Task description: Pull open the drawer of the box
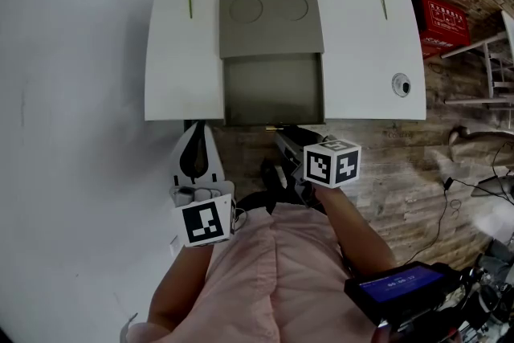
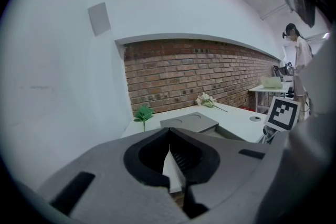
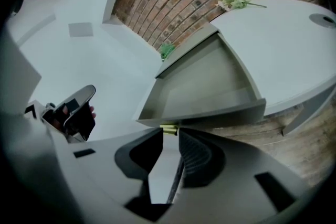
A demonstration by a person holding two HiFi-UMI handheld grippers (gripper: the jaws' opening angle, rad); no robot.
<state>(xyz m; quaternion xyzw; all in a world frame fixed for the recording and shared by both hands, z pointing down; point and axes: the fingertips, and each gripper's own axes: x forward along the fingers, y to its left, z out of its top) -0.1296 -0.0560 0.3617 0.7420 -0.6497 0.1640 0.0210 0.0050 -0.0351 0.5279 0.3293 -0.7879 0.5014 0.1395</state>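
Drawer [image 1: 273, 88] open; brass handle [image 3: 167, 128] (partly hidden) at parted right gripper [image 3: 169, 134] jaws.

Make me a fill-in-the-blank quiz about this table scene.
1. The drawer of the grey box is pulled ____.
2. The drawer has ____ inside it.
3. The wall behind the table is built of ____.
4. The right tool has its jaws apart; the left tool has them ____.
Missing words: open; nothing; brick; shut.
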